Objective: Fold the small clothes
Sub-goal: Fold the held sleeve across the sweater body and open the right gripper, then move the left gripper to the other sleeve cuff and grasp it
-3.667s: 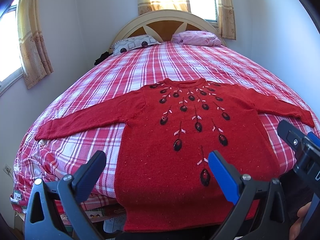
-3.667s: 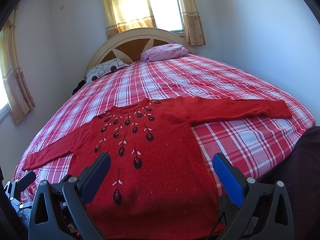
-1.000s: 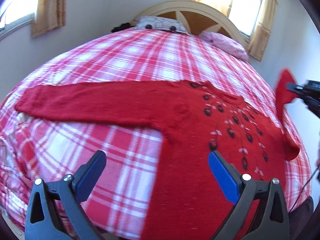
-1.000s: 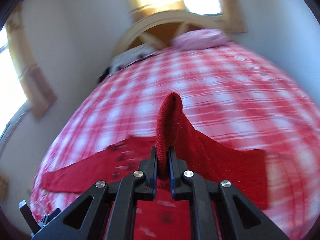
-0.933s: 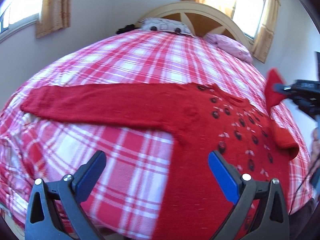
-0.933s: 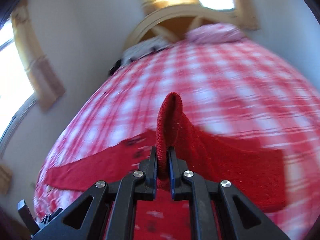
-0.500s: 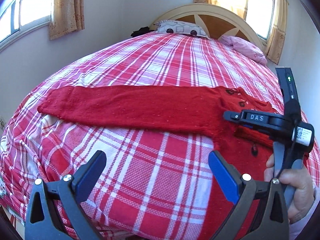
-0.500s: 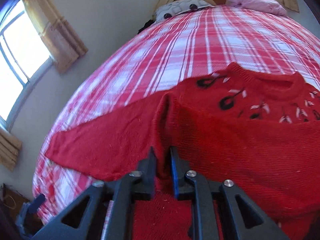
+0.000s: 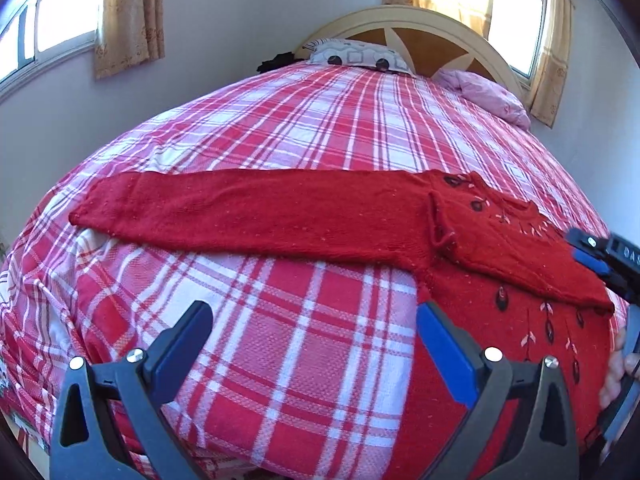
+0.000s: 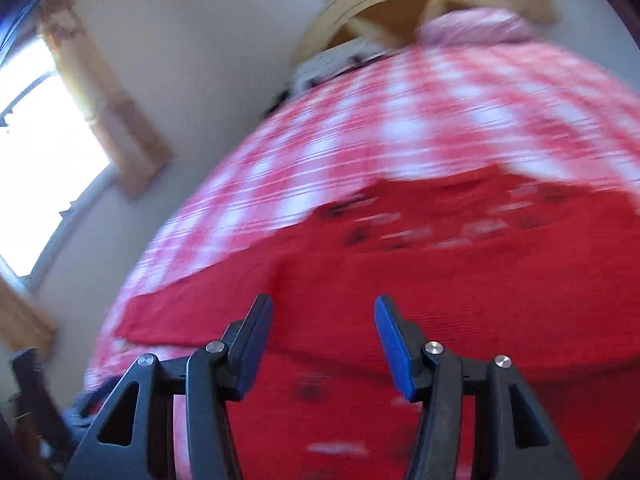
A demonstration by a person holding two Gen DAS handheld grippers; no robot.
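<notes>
Red sweater (image 9: 500, 264) flat on bed (image 9: 304, 136), plaid cover beneath. One sleeve (image 9: 248, 212) stretched out across plaid; other sleeve (image 9: 532, 264) folded over sweater front, cuff bunched near shoulder seam. No containers seen. Patterned pillow (image 9: 356, 56) and pink pillow (image 9: 488, 92) at headboard (image 9: 404, 28), well apart from sweater. Left gripper (image 9: 316, 344) above plaid, jaws released, nothing between. Right gripper (image 10: 324, 340) above folded sleeve, jaws just been opening, now apart, no cloth between; view blurred. Hand (image 9: 618, 368) on its handle.
</notes>
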